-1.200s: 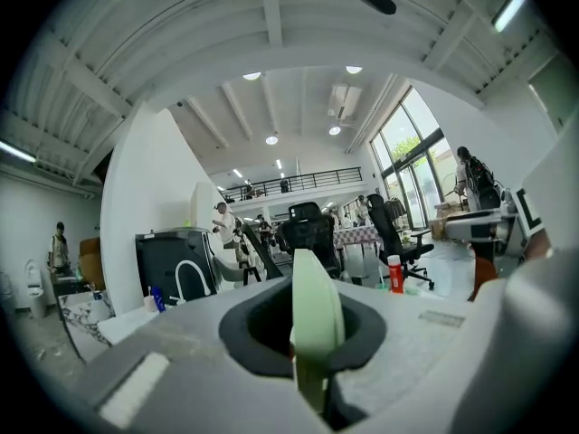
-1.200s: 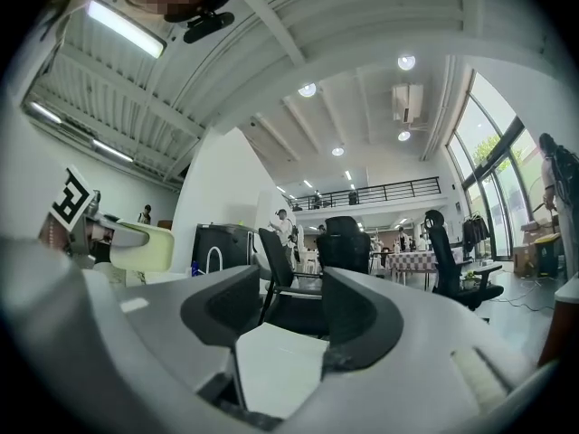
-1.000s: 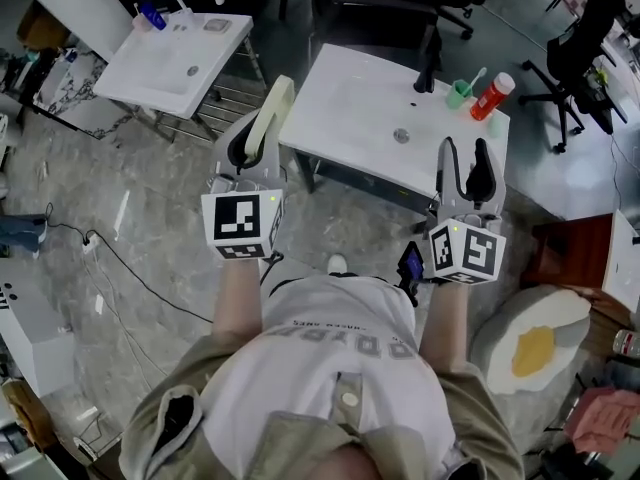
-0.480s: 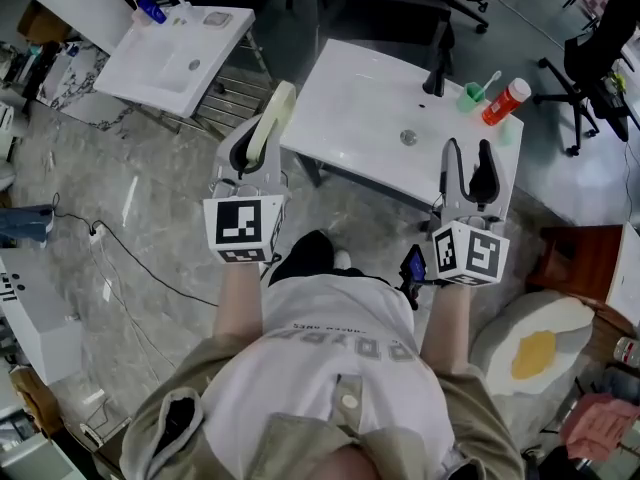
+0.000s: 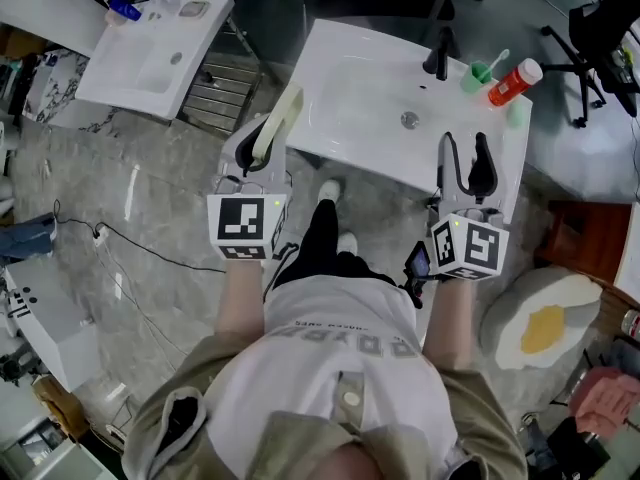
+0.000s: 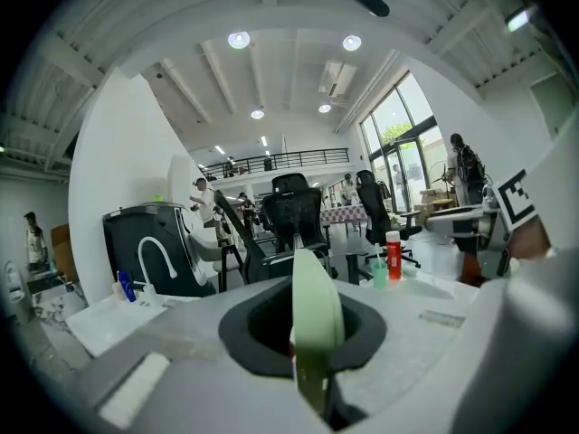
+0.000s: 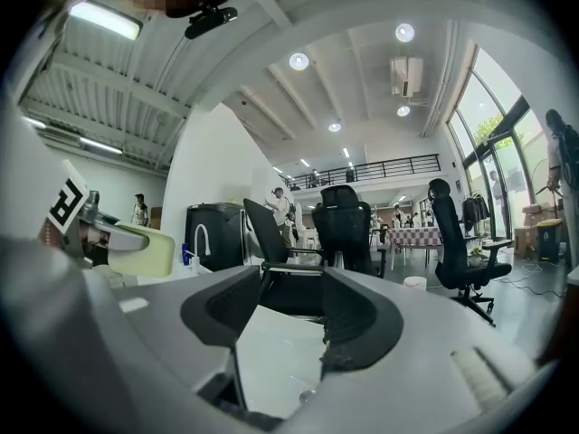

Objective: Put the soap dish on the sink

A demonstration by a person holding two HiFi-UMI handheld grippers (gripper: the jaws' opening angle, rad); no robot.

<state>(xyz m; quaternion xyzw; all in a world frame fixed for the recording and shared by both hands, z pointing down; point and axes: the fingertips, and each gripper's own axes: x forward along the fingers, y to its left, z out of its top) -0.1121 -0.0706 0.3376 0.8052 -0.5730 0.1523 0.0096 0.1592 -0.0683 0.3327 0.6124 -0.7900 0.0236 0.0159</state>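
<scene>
Soap dish (image 5: pixel 280 118) has to land on the big white sink (image 5: pixel 350 88) right in front of the person. That sink is the biggest thing here, and it has lots of bare flat top on its left side. Another white sink (image 5: pixel 140 58) stands off to the left, well apart. I think the near one is the one to use, because both hands point at it.

Next comes the left hand-held gripper (image 5: pixel 252 150). Its jaws are squeezed tight on the soap dish. The dish is pale green and stands on its thin edge, up in the air over the near left edge of the sink. To do this well, tip the dish flat first. Then bring it low until it sits on the bare top, and only then let go.

The right hand-held gripper (image 5: pixel 461 160) has its jaws apart with nothing in them. It can wait.

Now the small things. A black tap (image 5: pixel 437 60), a green cup (image 5: pixel 478 73) and a red bottle (image 5: pixel 513 83) stand at the far right. Put the dish away from them and from the little drain hole (image 5: pixel 409 120).
</scene>
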